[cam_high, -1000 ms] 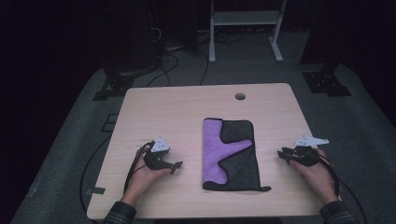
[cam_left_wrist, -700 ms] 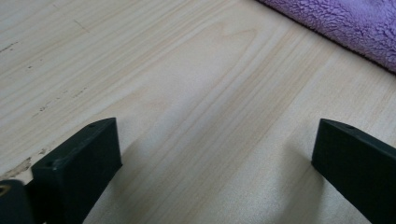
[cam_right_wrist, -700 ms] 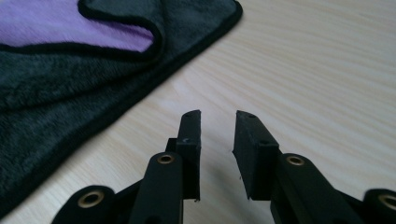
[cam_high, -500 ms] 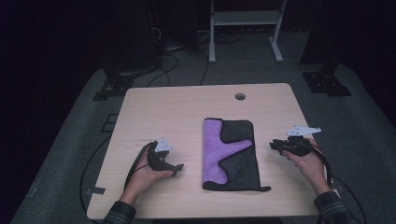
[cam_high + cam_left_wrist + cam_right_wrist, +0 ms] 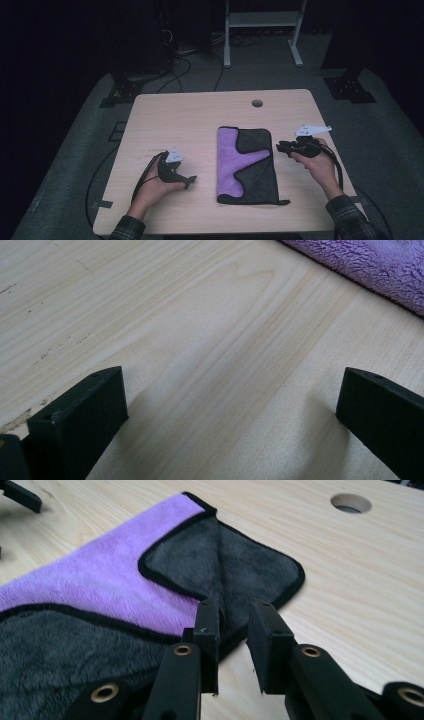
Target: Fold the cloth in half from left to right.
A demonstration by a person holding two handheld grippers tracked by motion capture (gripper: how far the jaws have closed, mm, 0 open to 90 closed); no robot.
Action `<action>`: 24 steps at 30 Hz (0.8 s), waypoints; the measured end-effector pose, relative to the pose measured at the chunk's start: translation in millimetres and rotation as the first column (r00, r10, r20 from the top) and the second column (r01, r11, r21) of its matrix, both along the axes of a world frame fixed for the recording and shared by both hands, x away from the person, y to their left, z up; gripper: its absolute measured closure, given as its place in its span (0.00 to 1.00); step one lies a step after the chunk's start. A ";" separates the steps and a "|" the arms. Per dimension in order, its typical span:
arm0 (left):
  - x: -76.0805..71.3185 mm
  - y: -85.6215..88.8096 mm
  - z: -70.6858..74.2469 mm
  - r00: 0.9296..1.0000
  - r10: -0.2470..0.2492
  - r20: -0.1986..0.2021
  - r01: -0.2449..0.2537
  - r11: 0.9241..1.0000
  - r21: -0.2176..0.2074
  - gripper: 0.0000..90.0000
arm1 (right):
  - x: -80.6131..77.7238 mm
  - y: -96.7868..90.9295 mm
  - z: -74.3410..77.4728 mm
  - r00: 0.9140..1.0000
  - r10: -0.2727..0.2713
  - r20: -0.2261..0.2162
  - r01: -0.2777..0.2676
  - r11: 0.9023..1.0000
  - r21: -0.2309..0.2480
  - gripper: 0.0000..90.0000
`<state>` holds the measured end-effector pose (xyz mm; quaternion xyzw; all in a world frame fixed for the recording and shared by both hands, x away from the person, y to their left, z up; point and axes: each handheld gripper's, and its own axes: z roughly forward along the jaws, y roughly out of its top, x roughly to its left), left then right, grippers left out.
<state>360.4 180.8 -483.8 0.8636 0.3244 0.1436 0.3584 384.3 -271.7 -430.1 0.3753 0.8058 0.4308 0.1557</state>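
Your left claw (image 5: 189,181) rests low on the bench (image 5: 190,115), well to the left of the cloth (image 5: 247,165), and its jaws stand wide apart with nothing but bare wood between them; they have just finished opening. In the left gripper view the purple fleece of the cloth (image 5: 380,265) shows at the upper right corner, clear of both jaws. Your right claw (image 5: 281,147) hovers just beside the right edge of the cloth, pointing toward it, with your right hand (image 5: 315,160) behind it. Its jaws have just been closing and now stand narrow, with a small gap left between them; in the right gripper view they hang over the black-bound hem near the dark folded corner (image 5: 225,565), and I cannot tell whether the tips touch the fabric, but nothing is pinched. The cloth lies flat near the middle of the bench, purple side up, with grey flaps folded over its upper right and lower part. A round hole (image 5: 257,103) sits in the bench beyond it.
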 end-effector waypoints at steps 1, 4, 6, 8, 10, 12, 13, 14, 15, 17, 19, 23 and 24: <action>0.1 -0.1 0.0 1.000 0.001 0.000 -0.001 1.000 -0.001 0.00 | 1.1 1.5 0.2 1.000 0.006 -0.006 -0.006 1.000 -0.001 0.82; 0.3 -0.4 0.2 1.000 0.005 -0.001 -0.005 1.000 0.001 0.00 | 4.9 8.1 1.0 1.000 0.022 -0.004 -0.022 1.000 -0.004 0.82; 0.4 -0.4 0.2 1.000 0.006 -0.001 -0.006 1.000 0.001 0.00 | 6.9 12.8 2.2 1.000 0.031 -0.004 -0.031 1.000 -0.006 0.81; 0.5 -0.4 0.2 1.000 0.006 -0.001 -0.006 1.000 0.001 0.00 | 9.2 18.1 3.2 0.999 0.041 -0.007 -0.041 0.999 -0.002 0.81; 0.5 -0.5 0.2 1.000 0.007 -0.001 -0.007 1.000 0.001 0.00 | 11.1 21.9 3.1 0.999 0.050 -0.006 -0.050 0.999 0.005 0.81; 0.5 -0.5 0.2 1.000 0.007 -0.001 -0.007 1.000 0.001 0.00 | 13.0 27.2 2.6 0.998 0.060 -0.014 -0.060 0.998 -0.005 0.81; 0.5 -0.5 0.2 1.000 0.007 -0.001 -0.007 1.000 0.001 0.00 | 13.9 29.7 2.6 0.998 0.064 -0.015 -0.064 0.998 -0.004 0.81; 0.5 -0.5 0.2 1.000 0.007 -0.001 -0.007 1.000 0.001 0.00 | 14.8 32.3 2.7 0.997 0.070 -0.014 -0.070 0.998 -0.004 0.80; 0.5 -0.5 0.2 1.000 0.007 -0.001 -0.007 1.000 0.001 0.00 | 16.8 37.9 3.2 0.997 0.079 -0.013 -0.079 0.997 -0.008 0.80; 0.5 -0.5 0.2 1.000 0.007 -0.001 -0.007 1.000 0.001 0.00 | 17.9 40.8 3.3 0.996 0.086 -0.013 -0.086 0.996 -0.003 0.80; 0.5 -0.5 0.2 1.000 0.007 -0.001 -0.007 1.000 0.001 0.00 | 20.2 46.9 3.4 0.995 0.097 -0.018 -0.097 0.995 0.000 0.80; 0.4 -0.7 0.1 1.000 0.009 -0.001 -0.009 1.000 -0.001 0.00 | 24.1 59.3 0.3 0.992 0.121 -0.030 -0.121 0.993 0.015 0.79; 0.4 -0.7 0.1 1.000 0.009 -0.001 -0.009 1.000 -0.001 0.00 | 24.8 62.8 -0.9 0.991 0.128 -0.034 -0.128 0.992 0.008 0.79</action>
